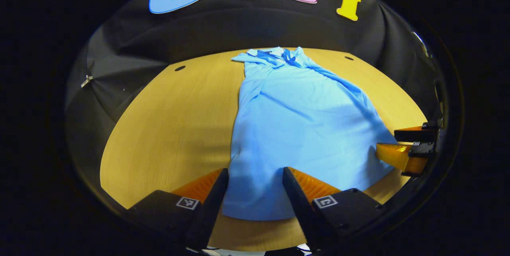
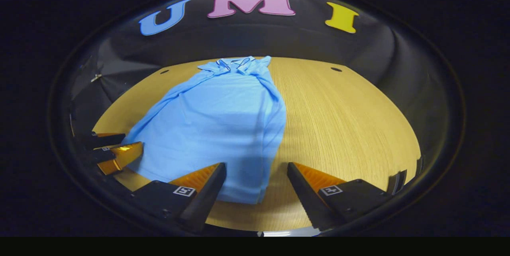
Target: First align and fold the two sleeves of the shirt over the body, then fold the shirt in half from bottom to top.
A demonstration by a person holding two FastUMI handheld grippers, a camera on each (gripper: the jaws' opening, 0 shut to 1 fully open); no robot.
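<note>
A light blue shirt [image 1: 295, 128] lies flat on the wooden table [image 1: 171, 128], collar at the far end, hem towards me. Both sleeves lie folded in over the body, so it forms a narrow strip. My left gripper [image 1: 255, 171] stands open low over the hem's left part, with cloth between its spread fingers. In the right gripper view the shirt [image 2: 223, 128] sits left of centre, and my right gripper [image 2: 256, 165] is open at the hem's right corner. Each gripper also shows at the other view's edge: the right gripper [image 1: 404, 146] and the left gripper [image 2: 115, 148].
Bare wood stretches left of the shirt in the left gripper view and right of the shirt across the table [image 2: 350, 128] in the right gripper view. Two small dark holes [image 1: 180, 68] [image 1: 349, 58] mark the far edge. Black cloth walls close the table in behind and at the sides.
</note>
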